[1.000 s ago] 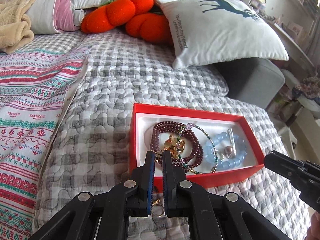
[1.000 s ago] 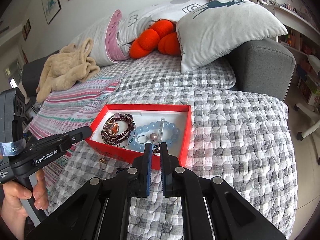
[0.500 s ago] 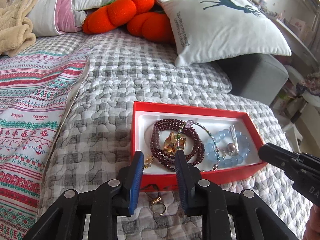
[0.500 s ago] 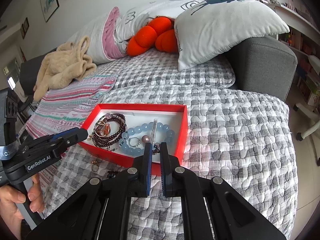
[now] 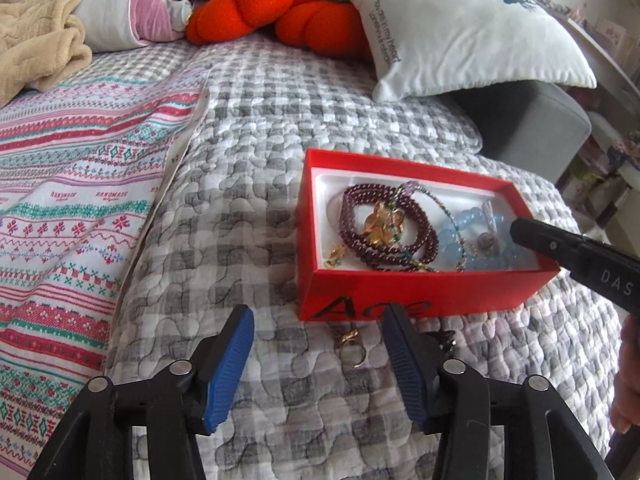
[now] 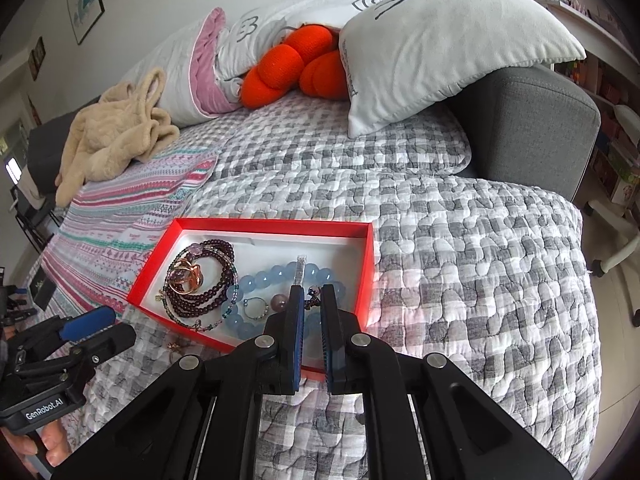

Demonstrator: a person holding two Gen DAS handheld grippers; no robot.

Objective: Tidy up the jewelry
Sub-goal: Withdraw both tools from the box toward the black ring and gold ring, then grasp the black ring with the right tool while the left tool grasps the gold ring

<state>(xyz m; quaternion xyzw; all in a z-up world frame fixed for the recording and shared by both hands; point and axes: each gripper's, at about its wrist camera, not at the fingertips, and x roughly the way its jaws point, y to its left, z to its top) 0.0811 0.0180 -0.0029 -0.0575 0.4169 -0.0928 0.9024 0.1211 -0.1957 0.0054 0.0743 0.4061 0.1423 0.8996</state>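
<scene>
We're looking down the left gripper (image 5: 318,322), its blue pads (image 5: 230,364) well apart and the jaws opening, nothing between them but quilt. Just beyond lies a gold ring (image 5: 352,346) on the grey checked quilt (image 5: 248,208), right before the near wall of the red box (image 5: 404,292); a small dark piece (image 5: 444,338) beside it is partly hidden behind the right finger, and we can't make out what it is.

Over to the right gripper (image 6: 310,294): pressed almost together over the near right part of the box, with a small dark trinket (image 6: 314,298) showing in the narrow gap at the tips. Whether the pads actually pinch it, we cannot tell. Its body hides the near edge of the box.

Inside the box we see a dark red bead bracelet (image 5: 384,228) at the left with a gold piece (image 5: 380,222) on top, a pale blue bead bracelet (image 6: 272,280) at the right, a thin ring (image 6: 256,307) and a round pearl-like bead (image 6: 280,302).

Farther back sit a white deer cushion (image 5: 460,28), orange plush cushions (image 5: 280,4) and a striped blanket (image 5: 72,184) at the left. A hand (image 6: 52,446) is cut off at the frame's edge.
</scene>
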